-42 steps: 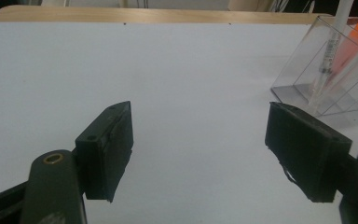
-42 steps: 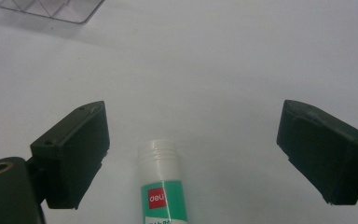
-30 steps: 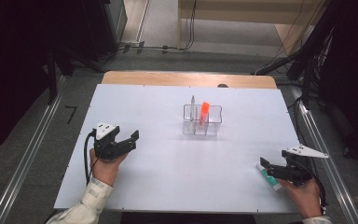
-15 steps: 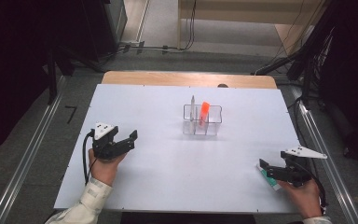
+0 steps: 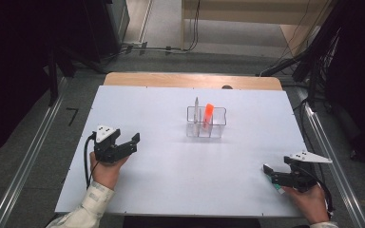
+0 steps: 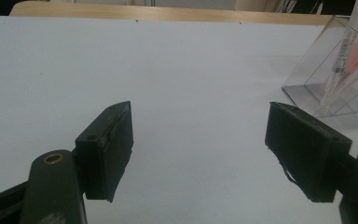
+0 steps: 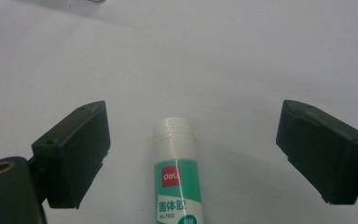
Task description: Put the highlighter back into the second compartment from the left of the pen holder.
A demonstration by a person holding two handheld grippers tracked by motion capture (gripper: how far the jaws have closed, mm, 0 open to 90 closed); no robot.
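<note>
Glue stick lies between right gripper's spread jaws, untouched.

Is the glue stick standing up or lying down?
Lying down: the glue stick rests flat on the table, white end forward.

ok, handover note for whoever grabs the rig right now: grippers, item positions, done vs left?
Left gripper: open, nothing between its fingers, held above bare table left of the organizer.
Right gripper: open, its fingers stand either side of the glue stick without touching it.
Glue stick: lying flat on the white table near the front right corner, white end pointing away from the gripper.
Clear organizer: centre of the table, already holds a pen and an orange item.
Done: those two are stowed.
Left, probably: close on the glue stick, lift it, put it in the organizer.
</note>
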